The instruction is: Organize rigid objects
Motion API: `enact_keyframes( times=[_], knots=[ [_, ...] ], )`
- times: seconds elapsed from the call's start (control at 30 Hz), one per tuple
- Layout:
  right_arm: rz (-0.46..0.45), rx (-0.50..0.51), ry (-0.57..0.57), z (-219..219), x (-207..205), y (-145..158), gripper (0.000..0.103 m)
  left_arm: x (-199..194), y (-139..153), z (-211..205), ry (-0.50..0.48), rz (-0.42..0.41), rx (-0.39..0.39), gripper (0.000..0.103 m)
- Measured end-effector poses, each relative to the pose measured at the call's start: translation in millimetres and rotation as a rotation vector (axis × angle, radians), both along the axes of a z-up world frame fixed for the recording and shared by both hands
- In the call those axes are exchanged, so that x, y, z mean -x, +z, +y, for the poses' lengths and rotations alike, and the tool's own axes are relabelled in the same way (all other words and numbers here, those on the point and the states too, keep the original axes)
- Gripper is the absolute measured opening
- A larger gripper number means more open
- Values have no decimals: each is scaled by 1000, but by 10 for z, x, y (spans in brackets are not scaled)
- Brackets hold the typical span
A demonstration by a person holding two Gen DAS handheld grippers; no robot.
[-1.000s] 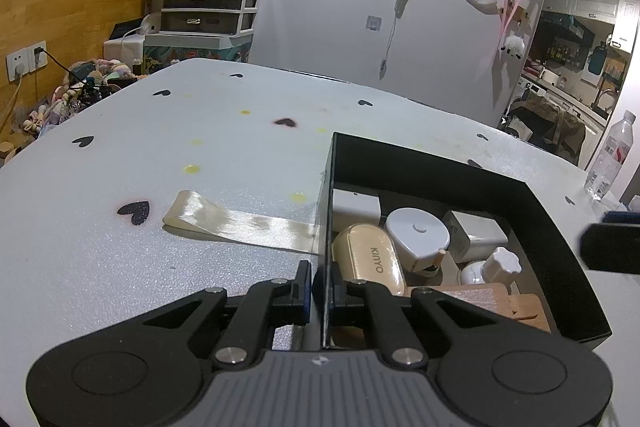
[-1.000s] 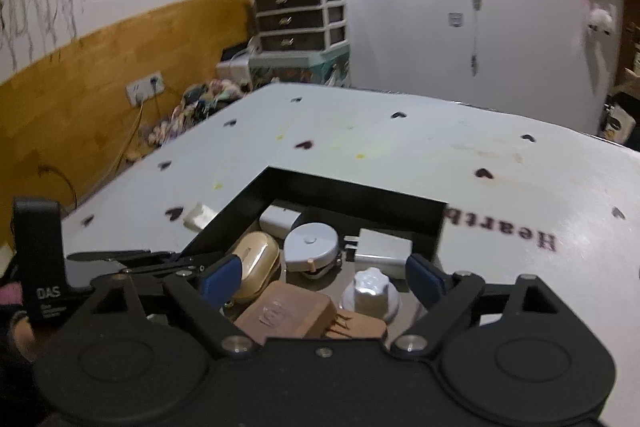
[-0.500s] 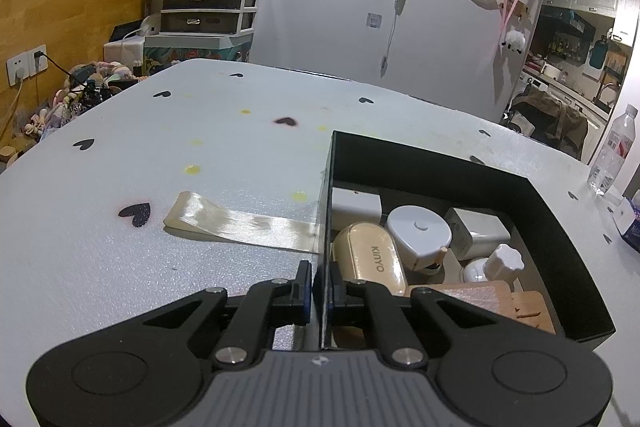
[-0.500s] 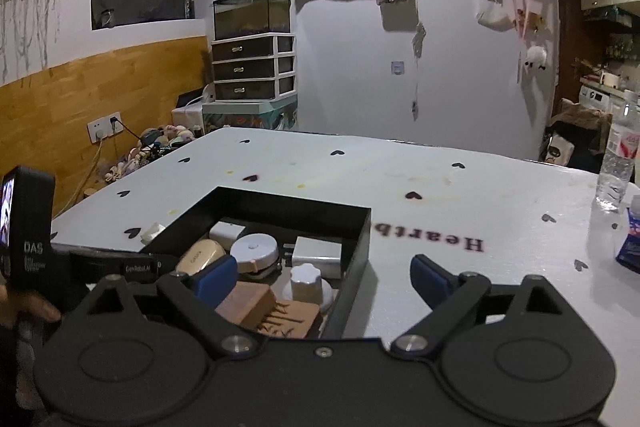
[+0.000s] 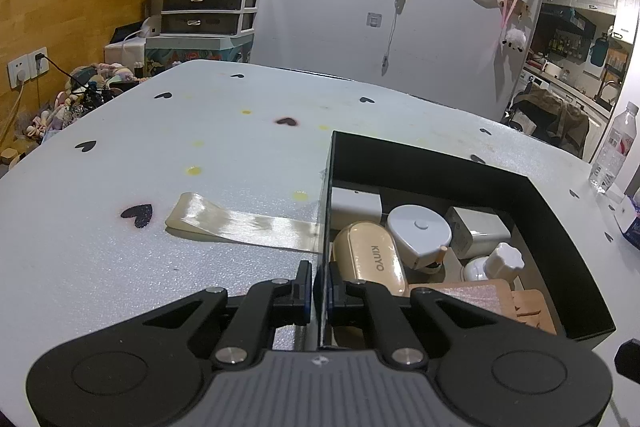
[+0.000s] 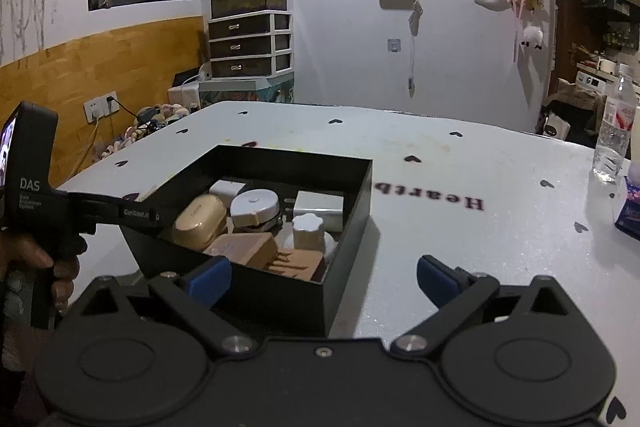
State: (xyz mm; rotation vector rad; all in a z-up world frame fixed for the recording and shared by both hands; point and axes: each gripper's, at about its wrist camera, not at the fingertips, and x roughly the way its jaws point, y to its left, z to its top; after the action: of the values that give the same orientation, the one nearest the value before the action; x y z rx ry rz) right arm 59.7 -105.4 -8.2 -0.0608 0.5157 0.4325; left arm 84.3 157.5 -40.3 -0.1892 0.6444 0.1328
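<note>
**Left gripper pinches the box wall, right gripper spread wide**

While the white table (image 5: 120,267) carries little on its left side, a strip of glossy cream ribbon (image 5: 240,225) lies flat there beside a black heart mark, one end reaching the black box (image 5: 552,203). Next comes the left gripper (image 5: 319,287), its 2 jaws drawn narrow onto the box's left wall, one fingertip outside and one inside. Within the box, from left, sit a white block (image 5: 354,203) at the back, a beige case (image 5: 370,263) printed KINYO, a round white device (image 5: 418,231), a white adapter (image 5: 478,227), and a white knob-topped jar (image 5: 506,259), with a brown wooden piece (image 5: 472,297) nearest the camera. From the right wrist view, the box (image 6: 344,291) stands on the table ahead and left of the right gripper (image 6: 324,277), whose blue-padded jaws are spread wide around nothing; its left pad overlaps the box's near wall in view, though contact is unclear. Farther right stands a clear water bottle (image 6: 614,135).
</note>
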Motion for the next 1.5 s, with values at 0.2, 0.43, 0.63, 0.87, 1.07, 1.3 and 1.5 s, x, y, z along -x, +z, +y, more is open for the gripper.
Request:
enact_keyframes(
  times=[0.2,0.43,0.63,0.87,1.07,1.3,1.5],
  knots=[
    [-37,-9,-6,-35,58,41,103,37,62,30,8,-13,2,12],
    [-69,-20,-24,-86,103,101,103,330,462,-33,35,-143,-67,54],
    [-101,-32,-52,-187,144,166,103,663,744,-153,41,-263,-111,83],
    [-155,-56,-104,-407,213,240,103,934,837,-376,36,-326,-120,98],
    [-183,-37,-136,-531,283,219,103,1020,760,-546,29,-311,-143,103],
    [-185,-21,-142,-570,358,181,103,1167,621,-731,-3,-298,-188,103],
    [-177,-25,-141,-564,379,166,103,1281,543,-844,-7,-323,-181,103]
  ],
)
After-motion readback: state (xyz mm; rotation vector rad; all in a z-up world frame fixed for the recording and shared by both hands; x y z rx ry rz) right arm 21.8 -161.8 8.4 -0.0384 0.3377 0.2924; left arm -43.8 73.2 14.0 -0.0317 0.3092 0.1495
